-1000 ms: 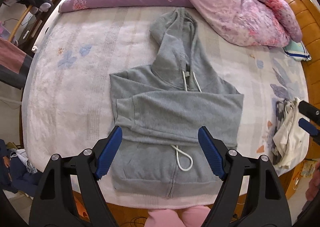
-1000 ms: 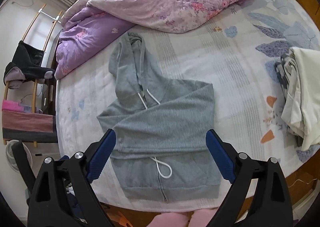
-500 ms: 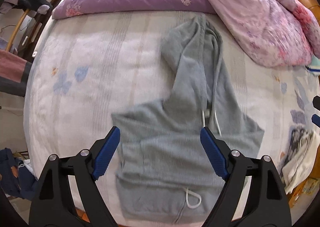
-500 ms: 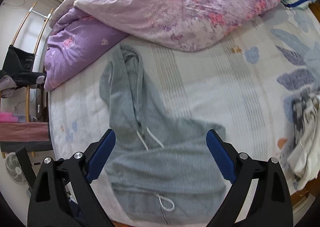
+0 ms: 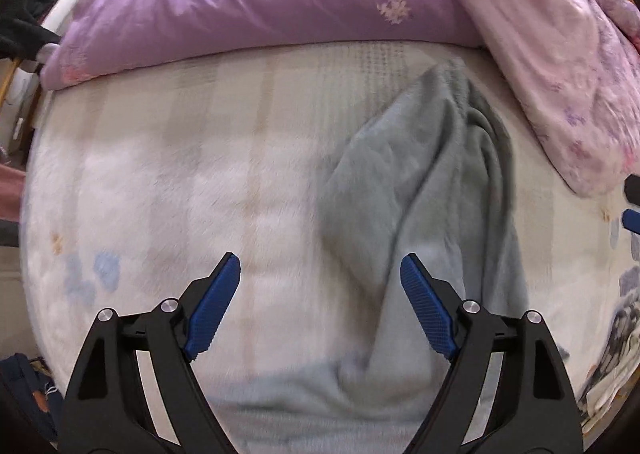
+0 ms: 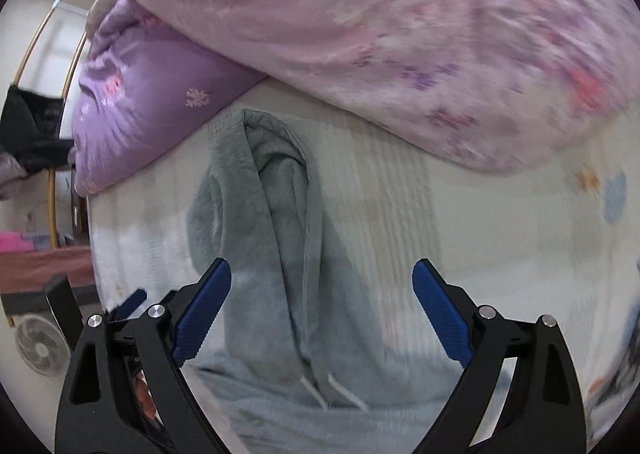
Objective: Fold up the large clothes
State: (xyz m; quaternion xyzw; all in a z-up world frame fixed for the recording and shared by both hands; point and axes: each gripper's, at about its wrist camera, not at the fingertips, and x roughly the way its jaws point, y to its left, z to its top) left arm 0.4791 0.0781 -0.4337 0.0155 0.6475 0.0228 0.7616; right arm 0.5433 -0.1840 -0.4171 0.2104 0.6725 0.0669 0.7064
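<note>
Both my tools look identical: left gripper and right gripper each have matte black forked arms with triangular cutouts. Ribbed blue pads line the inner finger faces. Two silver screw heads sit on each arm.

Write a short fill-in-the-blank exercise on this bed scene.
1. The hoodie on the bed is ____ in colour.
2. The jaws of the left gripper stand ____, with nothing between them.
3. The drawstrings near the hood are ____.
4. The quilt lies ____ the hood.

Answers: grey; open; white; beyond
</note>
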